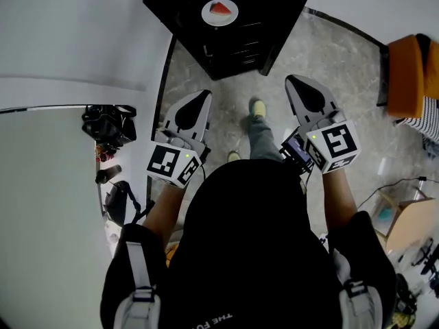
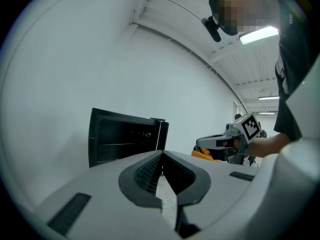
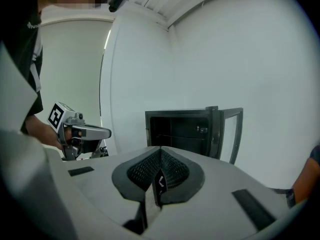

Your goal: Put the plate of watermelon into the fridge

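A white plate with a red watermelon slice (image 1: pixel 219 11) rests on top of the small black fridge (image 1: pixel 226 40) at the far end of the floor. The fridge (image 3: pixel 182 130) stands with its door (image 3: pixel 231 133) swung open and dark shelves showing; it also shows in the left gripper view (image 2: pixel 125 136). My left gripper (image 1: pixel 199 96) and right gripper (image 1: pixel 291 79) are held side by side in front of the person, pointing toward the fridge and well short of it. Both have their jaws together with nothing between them (image 2: pixel 161 156) (image 3: pixel 160 151).
A white wall (image 1: pixel 75 40) runs along the left, with a black bag (image 1: pixel 108 122) and small items at its foot. An orange chair (image 1: pixel 410 74) is at the right, a cardboard box (image 1: pixel 411 225) and cables lower right. The person's feet (image 1: pixel 257 108) are on the marbled floor.
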The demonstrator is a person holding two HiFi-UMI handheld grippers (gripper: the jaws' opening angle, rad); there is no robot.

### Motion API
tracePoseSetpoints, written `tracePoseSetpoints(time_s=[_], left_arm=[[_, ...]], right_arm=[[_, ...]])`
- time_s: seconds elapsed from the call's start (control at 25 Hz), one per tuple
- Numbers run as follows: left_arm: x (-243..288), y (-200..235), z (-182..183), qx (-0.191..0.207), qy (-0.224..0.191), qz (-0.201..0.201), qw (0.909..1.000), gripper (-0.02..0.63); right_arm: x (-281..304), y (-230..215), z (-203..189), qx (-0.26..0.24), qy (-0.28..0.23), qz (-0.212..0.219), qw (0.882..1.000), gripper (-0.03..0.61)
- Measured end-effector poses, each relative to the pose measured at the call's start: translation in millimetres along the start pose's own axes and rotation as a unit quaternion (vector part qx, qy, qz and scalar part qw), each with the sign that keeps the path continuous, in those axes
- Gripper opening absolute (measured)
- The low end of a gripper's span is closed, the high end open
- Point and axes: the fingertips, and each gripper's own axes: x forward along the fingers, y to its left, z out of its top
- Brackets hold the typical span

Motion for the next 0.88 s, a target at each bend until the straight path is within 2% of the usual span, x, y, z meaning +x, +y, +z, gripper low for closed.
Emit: tracePoseSetpoints(time_s=[0.4,0.56,0.88], left_arm=[[-110.6,-33.9,-25.1,0.007,-0.017,-0.014,0.9997,0.011],[-135.9,-46.5,-28.1,0.009,-0.022,-0.021,0.9995,0.011],[-159.6,-67.2,-29.4,0.013,-0.033,-0.032,0.9988,0.011]], right_arm=[[-73.3,97.4,-24.1,-0.011,0.015,-0.03,0.999,0.014],[-91.6,117.3,-20.0,-0.025,-0.004,-0.04,0.999,0.014],[-116.1,140.7,-27.4,-0.033,0.0,-0.045,0.998,0.014]])
